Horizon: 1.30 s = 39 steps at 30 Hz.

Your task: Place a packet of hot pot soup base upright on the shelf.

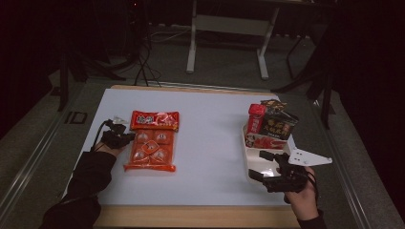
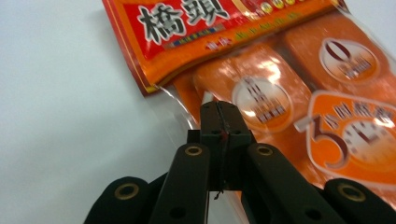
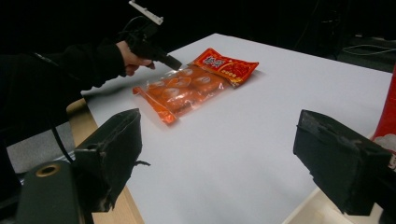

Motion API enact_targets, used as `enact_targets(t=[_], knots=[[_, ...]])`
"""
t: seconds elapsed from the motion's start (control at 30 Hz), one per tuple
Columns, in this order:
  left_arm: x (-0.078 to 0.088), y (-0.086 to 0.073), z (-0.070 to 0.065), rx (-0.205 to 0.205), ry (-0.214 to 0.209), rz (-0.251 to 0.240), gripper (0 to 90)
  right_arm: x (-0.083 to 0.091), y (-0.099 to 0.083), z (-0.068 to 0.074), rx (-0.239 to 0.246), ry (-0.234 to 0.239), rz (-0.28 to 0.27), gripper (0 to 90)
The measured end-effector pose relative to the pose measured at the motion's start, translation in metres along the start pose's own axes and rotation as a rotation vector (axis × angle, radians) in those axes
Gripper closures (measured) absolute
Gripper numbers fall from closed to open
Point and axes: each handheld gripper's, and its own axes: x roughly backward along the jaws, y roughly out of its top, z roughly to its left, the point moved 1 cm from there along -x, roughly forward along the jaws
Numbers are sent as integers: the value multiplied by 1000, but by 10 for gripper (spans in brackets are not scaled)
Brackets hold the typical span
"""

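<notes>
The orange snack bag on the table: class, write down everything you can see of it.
The orange snack bag is a flat, glossy plastic pack with a red printed header bearing large characters and clear film over individually wrapped orange portions. It lies flat on the white table, left of centre, header away from the person. The left hand-held gripper has its jaws shut on the bag's clear edge seam.

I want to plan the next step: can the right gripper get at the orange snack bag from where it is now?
Probably not yet: the right gripper waits open by the white tray, and bare table separates it from the orange snack bag.
</notes>
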Motion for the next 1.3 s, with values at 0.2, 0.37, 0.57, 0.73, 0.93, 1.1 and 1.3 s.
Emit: enact_targets(t=[0.2, 0.37, 0.57, 0.73, 0.93, 1.1, 1.3], knots=[[-12, 2, 2, 14, 7, 7, 900, 0, 1, 0, 1, -1, -1, 153], [-14, 3, 1, 11, -3, 25, 900, -1, 0, 0, -4, 0, 0, 153], [-15, 4, -10, -18, -16, 30, 900, -2, 1, 1, -2, 5, 0, 153], [-20, 8, -28, -53, -46, 27, 900, -2, 1, 1, -1, 8, 2, 153], [-26, 13, -54, -95, -104, 32, 900, -1, 1, 1, -3, 9, -3, 153], [-30, 18, -75, -133, -140, 40, 900, -1, 1, 0, -2, 8, -3, 153], [-34, 23, -100, -180, -185, 51, 900, -1, 1, 1, -2, 11, -3, 153]])
